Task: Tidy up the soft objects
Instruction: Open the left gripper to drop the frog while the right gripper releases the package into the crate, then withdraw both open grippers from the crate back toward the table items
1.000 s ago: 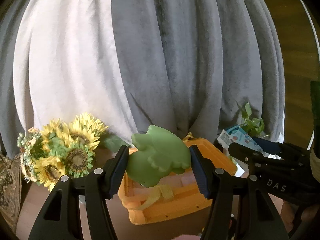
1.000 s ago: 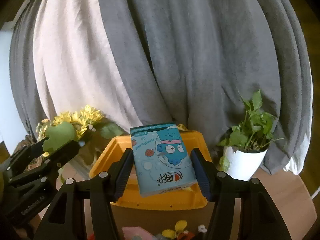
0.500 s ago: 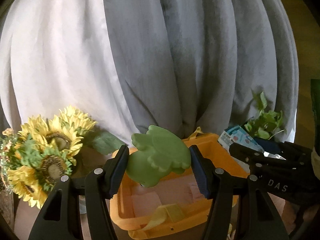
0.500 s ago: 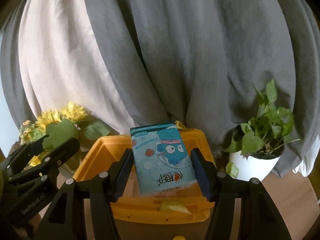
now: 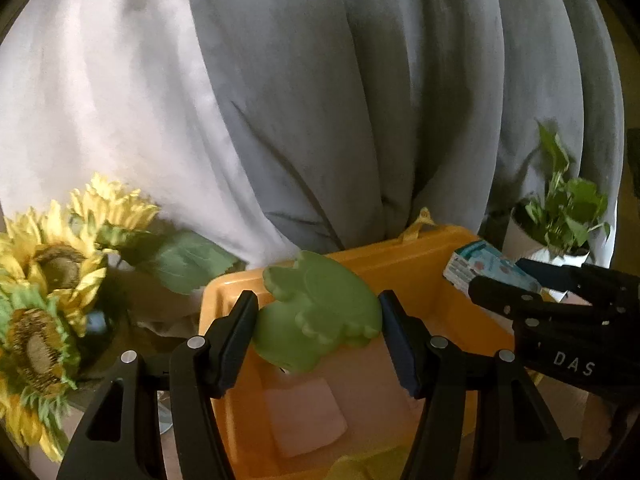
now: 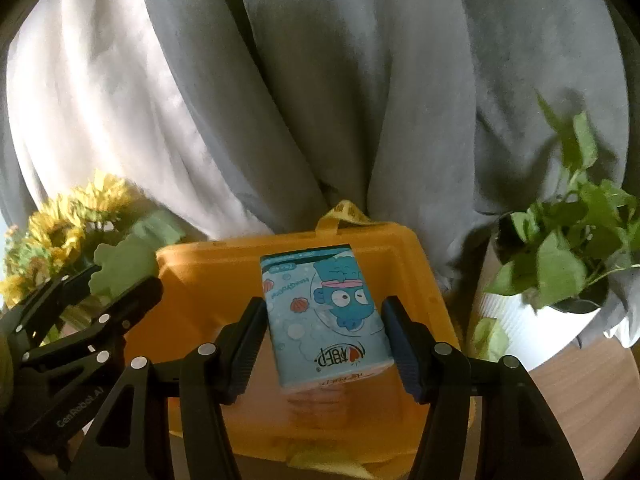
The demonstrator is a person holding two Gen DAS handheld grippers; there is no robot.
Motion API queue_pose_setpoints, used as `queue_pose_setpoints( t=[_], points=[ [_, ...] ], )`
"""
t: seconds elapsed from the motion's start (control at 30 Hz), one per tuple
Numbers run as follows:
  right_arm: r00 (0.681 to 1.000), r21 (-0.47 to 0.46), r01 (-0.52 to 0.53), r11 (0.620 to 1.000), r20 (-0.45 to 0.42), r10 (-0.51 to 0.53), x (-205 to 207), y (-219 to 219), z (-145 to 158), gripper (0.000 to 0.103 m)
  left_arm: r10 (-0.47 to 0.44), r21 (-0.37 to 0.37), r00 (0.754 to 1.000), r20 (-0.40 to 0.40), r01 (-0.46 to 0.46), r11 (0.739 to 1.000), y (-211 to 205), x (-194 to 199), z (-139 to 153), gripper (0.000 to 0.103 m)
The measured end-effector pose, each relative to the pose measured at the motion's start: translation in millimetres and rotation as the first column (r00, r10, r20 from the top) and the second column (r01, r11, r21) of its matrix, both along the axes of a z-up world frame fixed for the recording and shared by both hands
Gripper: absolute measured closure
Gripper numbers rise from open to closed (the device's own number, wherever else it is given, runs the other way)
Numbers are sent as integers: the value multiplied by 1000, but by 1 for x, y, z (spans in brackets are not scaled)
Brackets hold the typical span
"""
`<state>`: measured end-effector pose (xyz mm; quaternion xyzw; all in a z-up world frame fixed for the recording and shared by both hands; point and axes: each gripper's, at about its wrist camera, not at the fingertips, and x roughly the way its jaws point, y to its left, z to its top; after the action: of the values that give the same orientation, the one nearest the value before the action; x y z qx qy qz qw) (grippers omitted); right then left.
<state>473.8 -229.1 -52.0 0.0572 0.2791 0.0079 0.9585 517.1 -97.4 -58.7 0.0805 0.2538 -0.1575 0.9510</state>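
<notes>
My left gripper [image 5: 318,332] is shut on a soft green frog-shaped toy [image 5: 316,312] and holds it over the near left part of an orange bin [image 5: 424,264]. A pink cloth [image 5: 304,416] lies on the bin's floor. My right gripper [image 6: 324,340] is shut on a light blue tissue pack with a cartoon fish [image 6: 324,312], held above the same bin [image 6: 208,280]. The tissue pack also shows in the left wrist view [image 5: 488,268], and the green toy in the right wrist view [image 6: 124,268].
Sunflowers [image 5: 48,280] stand left of the bin. A potted green plant in a white pot [image 6: 560,272] stands to its right. Grey and white curtains [image 5: 320,100] hang close behind. A yellow strap [image 6: 344,212] sticks up at the bin's back rim.
Both grippers have moved forward and over the orange bin, which now looks larger and closer. Each still holds its object.
</notes>
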Motion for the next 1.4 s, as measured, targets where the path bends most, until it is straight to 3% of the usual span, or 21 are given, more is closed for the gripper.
queue_pose_setpoints(
  t=[0.07,0.13,0.2,0.47,0.9,1.4],
  points=[
    [1000,0,0,1000,-10,0,6,0,-3,41,-3,12,1000,-11,3,1000,-1,4,-3,41],
    [1000,-11,1,1000,-19,-1,10,1,-4,30,3,20,1000,-7,-2,1000,0,4,-4,33],
    [1000,-28,14,1000,-6,-15,8,1,-3,27,5,19,1000,5,-5,1000,1,1,-2,31],
    [999,-30,47,998,17,-46,-8,-2,5,27,24,-13,1000,-1,-24,1000,9,-16,10,27],
    [996,-7,45,999,82,-44,-68,17,30,27,48,-29,998,49,-47,998,42,-81,44,26],
    [993,-27,19,999,121,-16,-140,54,40,27,51,-29,997,51,-50,998,79,-150,48,26]
  ],
)
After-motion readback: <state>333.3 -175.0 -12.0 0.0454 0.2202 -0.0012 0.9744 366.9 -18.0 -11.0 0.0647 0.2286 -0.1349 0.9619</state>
